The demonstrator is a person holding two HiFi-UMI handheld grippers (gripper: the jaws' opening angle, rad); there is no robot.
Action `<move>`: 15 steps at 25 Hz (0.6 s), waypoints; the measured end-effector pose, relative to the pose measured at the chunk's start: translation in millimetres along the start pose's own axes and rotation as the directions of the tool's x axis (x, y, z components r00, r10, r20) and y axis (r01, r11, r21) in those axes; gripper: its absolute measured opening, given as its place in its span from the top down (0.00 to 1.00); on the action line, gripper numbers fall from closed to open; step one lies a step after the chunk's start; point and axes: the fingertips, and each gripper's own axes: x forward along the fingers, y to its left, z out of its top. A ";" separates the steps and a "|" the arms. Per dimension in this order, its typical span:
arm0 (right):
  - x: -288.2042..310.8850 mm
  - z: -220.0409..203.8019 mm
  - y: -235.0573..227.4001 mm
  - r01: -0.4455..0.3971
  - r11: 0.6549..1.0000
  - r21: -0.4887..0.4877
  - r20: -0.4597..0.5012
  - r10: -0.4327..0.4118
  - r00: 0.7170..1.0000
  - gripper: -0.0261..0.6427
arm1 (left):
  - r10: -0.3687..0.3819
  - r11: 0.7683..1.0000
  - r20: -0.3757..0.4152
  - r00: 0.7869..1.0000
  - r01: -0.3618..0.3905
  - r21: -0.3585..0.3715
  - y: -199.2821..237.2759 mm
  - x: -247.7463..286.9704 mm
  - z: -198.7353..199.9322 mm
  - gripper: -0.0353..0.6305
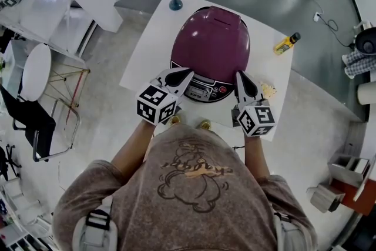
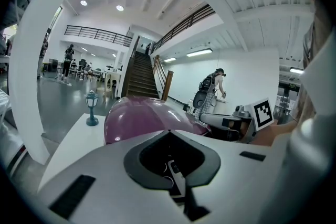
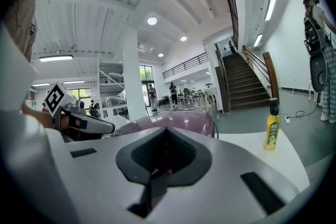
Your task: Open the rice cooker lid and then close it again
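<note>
Jaws together and empty, your left gripper (image 1: 181, 74) and right gripper (image 1: 241, 77) flank the glossy, dome-shaped purple rice cooker (image 1: 210, 38) at the table's (image 1: 154, 41) near edge.

Cooker panel (image 1: 202, 90) txt too small, unreadable.

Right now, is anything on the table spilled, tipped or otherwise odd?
Nothing serious. The rice cooker is closed, and the yellow bottle and the small lamp figurine stand upright. Only a small pale crumpled scrap lies on the table right of the cooker; I cannot tell what it is.
</note>
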 end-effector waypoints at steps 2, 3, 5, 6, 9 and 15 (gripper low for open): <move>1.3 -1.3 1.0 -0.008 1.000 -0.002 -0.005 0.008 1.000 0.96 | 0.003 1.000 -0.018 1.000 -0.003 0.016 -1.2 0.3 -3.7 0.91; 2.0 -1.9 1.5 -0.011 1.000 -0.003 -0.007 0.011 1.000 0.96 | 0.009 1.000 -0.024 1.000 -0.008 0.023 -1.6 0.4 -5.3 0.91; 3.0 -2.6 2.1 -0.016 1.000 -0.005 -0.010 0.016 1.000 0.96 | 0.019 0.999 -0.030 0.999 -0.018 0.026 -1.8 0.7 -6.8 0.91; 3.4 -2.8 2.2 -0.018 1.000 -0.006 -0.011 0.018 1.000 0.96 | 0.021 1.000 -0.033 0.999 -0.021 0.023 -1.6 0.9 -6.8 0.91; 4.7 -2.4 1.1 -0.022 1.000 -0.008 -0.015 0.021 1.000 0.96 | 0.018 1.000 -0.044 0.999 -0.018 0.011 -0.8 1.6 -5.8 0.91; 6.8 -2.8 -0.7 -0.023 1.000 -0.008 -0.017 0.023 1.000 0.96 | 0.017 1.000 -0.048 0.999 -0.018 -0.015 0.5 1.6 -6.3 0.91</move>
